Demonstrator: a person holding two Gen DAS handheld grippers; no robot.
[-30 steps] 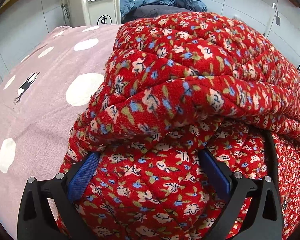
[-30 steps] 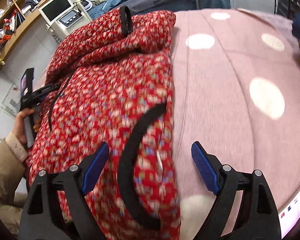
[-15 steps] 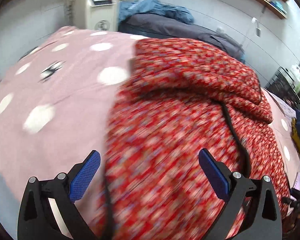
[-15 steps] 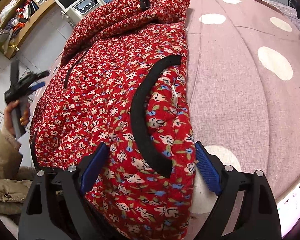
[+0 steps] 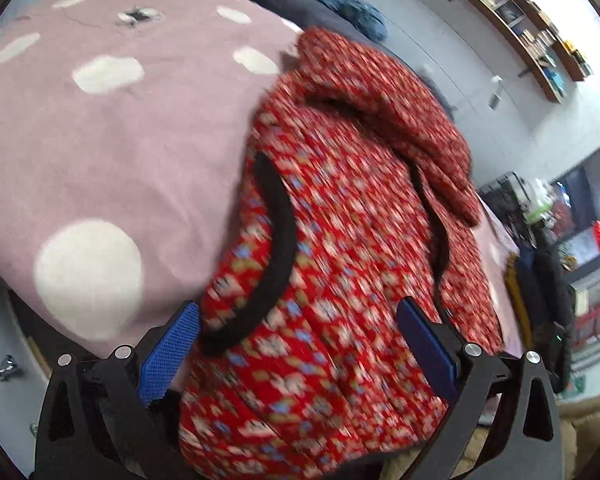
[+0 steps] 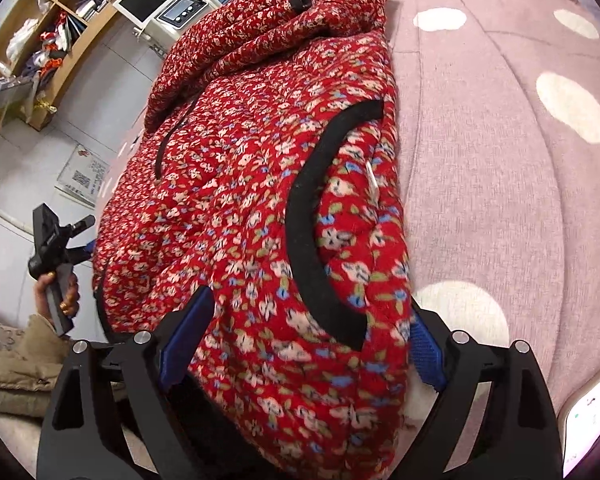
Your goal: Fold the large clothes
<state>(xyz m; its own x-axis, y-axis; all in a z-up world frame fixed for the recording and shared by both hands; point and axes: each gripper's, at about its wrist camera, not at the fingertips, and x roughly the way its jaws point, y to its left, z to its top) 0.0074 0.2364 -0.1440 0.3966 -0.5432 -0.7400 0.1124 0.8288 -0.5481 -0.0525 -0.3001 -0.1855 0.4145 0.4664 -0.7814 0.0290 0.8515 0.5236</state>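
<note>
The red floral quilted jacket is lying along the bed's near edge, on the pink dotted bedspread, with its far part doubled over into a thick roll and a black-trimmed pocket facing up. The step in hand looks like taking hold of the near hem for the next fold.

The right gripper is standing with its jaws wide apart, having just been opening a little further, and is straddling the jacket's near corner; fabric is bulging between the blue pads, but whether they are pressing on it I cannot tell for sure, and they seem merely set around it. The left gripper is also spread wide, hovering over the other near corner of the jacket, its view blurred.

Next, both grippers would need to clamp on the padded hem and carry it up toward the roll, keeping the edges level; the thick quilting may slip.

Around the bed, wall shelves and a white machine with a screen are standing, and other clothes are piled beyond.
</note>
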